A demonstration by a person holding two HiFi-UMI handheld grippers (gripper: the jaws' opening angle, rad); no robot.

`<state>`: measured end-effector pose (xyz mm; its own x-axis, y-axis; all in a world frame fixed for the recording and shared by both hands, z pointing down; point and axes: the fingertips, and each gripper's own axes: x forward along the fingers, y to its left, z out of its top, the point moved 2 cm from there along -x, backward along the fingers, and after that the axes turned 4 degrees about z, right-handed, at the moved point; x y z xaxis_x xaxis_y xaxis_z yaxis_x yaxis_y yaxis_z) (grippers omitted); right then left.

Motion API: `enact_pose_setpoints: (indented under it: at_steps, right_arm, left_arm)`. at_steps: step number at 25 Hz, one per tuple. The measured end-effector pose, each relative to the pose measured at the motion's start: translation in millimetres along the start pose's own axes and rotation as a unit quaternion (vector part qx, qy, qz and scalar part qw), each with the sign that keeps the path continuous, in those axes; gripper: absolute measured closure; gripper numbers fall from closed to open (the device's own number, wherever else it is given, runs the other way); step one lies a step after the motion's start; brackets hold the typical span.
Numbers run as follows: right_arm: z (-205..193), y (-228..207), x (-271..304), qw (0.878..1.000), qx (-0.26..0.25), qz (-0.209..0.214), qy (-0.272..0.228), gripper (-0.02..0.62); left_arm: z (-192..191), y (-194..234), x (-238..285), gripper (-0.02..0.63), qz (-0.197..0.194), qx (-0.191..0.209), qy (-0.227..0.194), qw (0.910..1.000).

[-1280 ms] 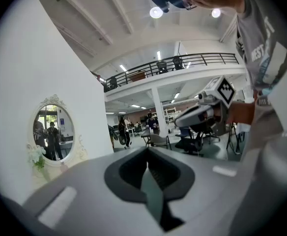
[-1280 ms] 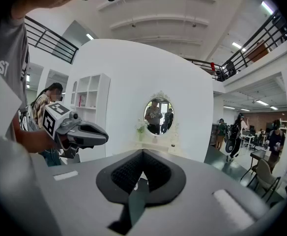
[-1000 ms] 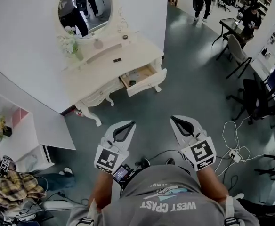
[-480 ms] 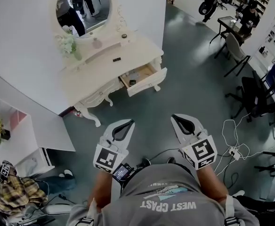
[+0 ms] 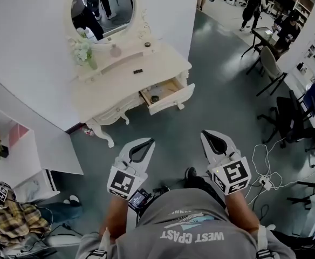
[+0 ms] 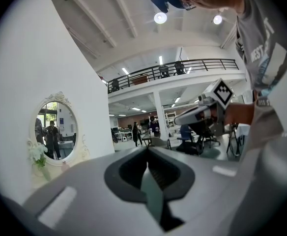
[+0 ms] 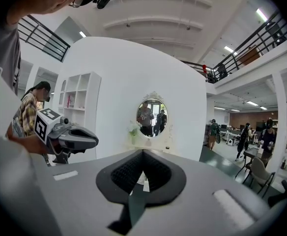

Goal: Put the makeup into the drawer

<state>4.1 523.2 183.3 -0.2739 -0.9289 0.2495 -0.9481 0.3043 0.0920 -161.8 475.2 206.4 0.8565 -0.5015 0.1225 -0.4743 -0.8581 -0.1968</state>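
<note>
Two grippers, left gripper (image 5: pixel 148 141) and right gripper (image 5: pixel 205 134), both clenched empty; one drawer (image 5: pixel 175 100) open at table (image 5: pixel 111 86) right front corner, one dark item (image 5: pixel 155 98) inside.

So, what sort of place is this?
Probably an open office or lab with a staged bedroom corner: a vanity with a mirror against a partition wall, office chairs and desks beyond, cables on the floor.

Table (image 5: pixel 114 85) cream painted, smooth, slight sheen. Drawer (image 5: pixel 173 100) bare light wood inside. Mirror (image 5: pixel 103 7) glossy glass. Floor (image 5: pixel 200 117) grey-green, smooth, faint shine. Left gripper (image 5: pixel 148 142), right gripper (image 5: pixel 205 134) matt grey plastic; pads (image 7: pixel 126 173) black, ribbed. Shirt (image 5: pixel 195 220) grey matt cloth.
</note>
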Motion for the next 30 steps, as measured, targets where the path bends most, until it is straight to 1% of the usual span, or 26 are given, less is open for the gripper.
enact_pose_setpoints:
  at_steps: [6, 10, 13, 16, 19, 21, 25, 30]
  right_arm:
    - [1.8, -14.5, 34.8, 1.000, -0.001, 0.014, 0.001, 0.594]
    - [4.6, -38.3, 68.5, 1.000, 0.003, 0.028, -0.004, 0.594]
    - [5.3, -58.6, 95.1, 0.999, 0.006, 0.044, -0.006, 0.594]
    - [6.9, -85.1, 121.8, 0.998, 0.008, 0.058, -0.008, 0.594]
    - [3.7, -112.1, 152.0, 0.997, 0.013, 0.074, -0.004, 0.594]
    - [3.6, -129.6, 171.5, 0.996, 0.016, 0.086, -0.004, 0.594]
    - [7.9, -167.2, 208.2, 0.993, 0.018, 0.115, -0.008, 0.594]
    - [3.7, -207.0, 248.0, 0.989, 0.021, 0.148, -0.010, 0.594]
  left_arm:
    - [-14.3, 23.1, 8.7, 0.604, 0.020, -0.011, 0.013, 0.9997]
    - [-18.1, 44.7, 23.0, 0.604, 0.043, -0.011, 0.024, 0.9987]
    - [-23.8, 59.8, 39.2, 0.604, 0.063, -0.022, 0.037, 0.9971]
    - [-25.5, 72.9, 66.2, 0.604, 0.074, -0.023, 0.048, 0.9958]
    - [-24.5, 86.7, 95.6, 0.604, 0.081, -0.012, 0.055, 0.9951]
    - [-23.1, 96.6, 113.6, 0.604, 0.092, -0.012, 0.060, 0.9939]
    - [-18.7, 113.8, 152.0, 0.604, 0.121, -0.029, 0.073, 0.9896]
    - [-21.7, 129.7, 199.4, 0.604, 0.142, -0.018, 0.094, 0.9853]
